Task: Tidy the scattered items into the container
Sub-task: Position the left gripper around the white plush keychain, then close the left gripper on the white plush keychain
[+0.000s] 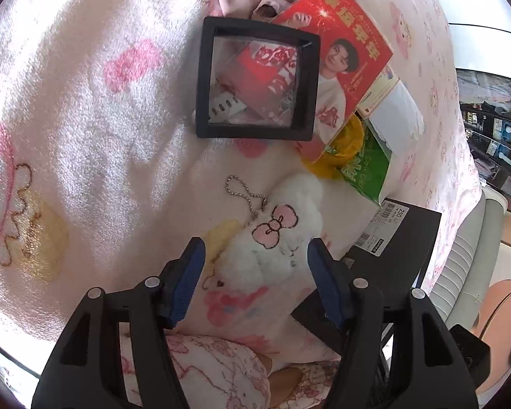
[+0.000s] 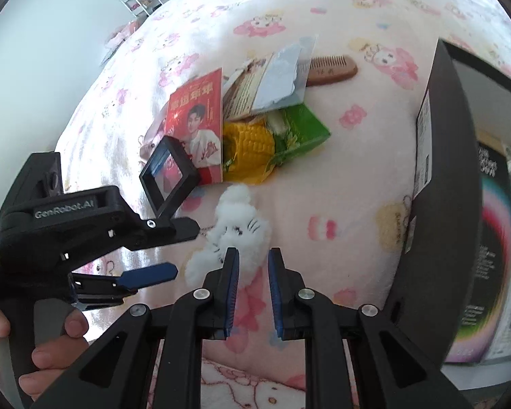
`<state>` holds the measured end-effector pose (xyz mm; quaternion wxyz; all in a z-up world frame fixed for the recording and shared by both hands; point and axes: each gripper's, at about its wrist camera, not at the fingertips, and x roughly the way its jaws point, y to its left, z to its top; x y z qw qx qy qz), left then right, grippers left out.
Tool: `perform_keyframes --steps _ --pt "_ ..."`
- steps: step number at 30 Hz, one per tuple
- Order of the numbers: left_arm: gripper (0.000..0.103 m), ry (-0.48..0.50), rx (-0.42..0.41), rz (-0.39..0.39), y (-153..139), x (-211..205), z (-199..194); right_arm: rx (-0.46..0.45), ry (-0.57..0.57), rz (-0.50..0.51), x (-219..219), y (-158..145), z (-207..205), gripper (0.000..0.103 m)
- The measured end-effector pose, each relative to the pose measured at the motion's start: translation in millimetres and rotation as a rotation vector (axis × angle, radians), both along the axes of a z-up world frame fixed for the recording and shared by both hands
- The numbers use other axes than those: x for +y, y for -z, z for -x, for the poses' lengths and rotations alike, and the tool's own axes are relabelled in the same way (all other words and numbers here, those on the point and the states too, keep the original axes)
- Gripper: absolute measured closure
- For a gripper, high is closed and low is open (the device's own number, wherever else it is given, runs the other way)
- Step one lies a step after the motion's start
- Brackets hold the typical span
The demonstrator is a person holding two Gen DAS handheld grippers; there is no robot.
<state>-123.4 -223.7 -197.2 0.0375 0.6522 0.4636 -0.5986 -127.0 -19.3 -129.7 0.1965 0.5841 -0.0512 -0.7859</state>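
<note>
Pink cartoon blanket (image 1: pixel 85 102) carries the clutter. Your left gripper (image 1: pixel 255 272) is wide, straddling the white plush charm (image 1: pixel 282 235) w/o pinching; right gripper (image 2: pixel 253 289) is narrow, holding nothing. Black box (image 2: pixel 439 170) sits at the blanket's right edge. Drop lower, centre the pads on the plush body, not the chain. Box interior mostly cut off; can't tell what's inside.

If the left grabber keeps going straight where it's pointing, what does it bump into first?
Most likely the white plush keychain. It lies on the pink blanket right ahead of the left gripper, between its open fingers. Depth is hard to judge, so how near it is stays unclear.
</note>
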Motion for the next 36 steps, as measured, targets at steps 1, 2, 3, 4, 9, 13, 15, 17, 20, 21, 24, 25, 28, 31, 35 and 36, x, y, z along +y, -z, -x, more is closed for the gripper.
perform_keyframes --steps 1,2,3,4,9,13,15,17,20,21,24,25,28,31,35,36 --pt "0.039 -0.004 -0.011 -0.007 3 1 0 0.013 -0.009 -0.007 -1 -1 5 0.088" --pt "0.039 -0.019 -0.022 -0.019 5 1 -1 0.021 -0.012 -0.021 -3 -1 9 0.088" --pt "0.039 -0.039 -0.029 -0.023 6 1 -2 0.02 -0.014 -0.04 -2 3 14 0.088" --pt "0.038 -0.061 -0.035 -0.015 6 0 -3 0.017 -0.011 -0.063 -6 6 18 0.088" --pt "0.037 -0.088 -0.034 -0.059 15 5 -3 0.04 0.036 -0.109 -16 20 26 0.088" --pt "0.039 -0.067 -0.033 -0.117 23 16 -1 -0.023 0.039 -0.132 -14 40 36 0.088" --pt "0.042 -0.047 -0.023 -0.108 24 21 1 -0.056 0.05 -0.112 -7 48 40 0.088" --pt "0.048 -0.028 0.001 -0.09 22 31 7 -0.091 0.069 -0.071 1 54 41 0.088" --pt "0.064 -0.012 0.047 0.005 11 33 10 -0.093 0.045 -0.057 1 53 39 0.088" --pt "0.065 -0.02 0.071 0.033 7 31 10 -0.113 0.042 -0.028 2 53 39 0.088" --pt "0.07 -0.062 0.159 0.132 -12 16 9 -0.148 -0.012 0.011 2 51 35 0.088" --pt "0.07 -0.072 0.164 0.165 -15 13 8 -0.16 -0.043 0.035 0 50 32 0.088" --pt "0.07 -0.165 0.163 0.209 -19 4 -2 -0.155 -0.095 0.099 3 39 20 0.088" --pt "0.058 -0.237 0.188 0.301 -32 2 -18 -0.126 -0.098 0.113 5 28 16 0.088" --pt "0.053 -0.155 0.178 0.323 -34 14 -15 -0.069 -0.067 0.05 3 23 27 0.087" --pt "0.053 -0.157 0.155 0.317 -30 13 -14 -0.081 -0.046 0.056 7 26 35 0.082"
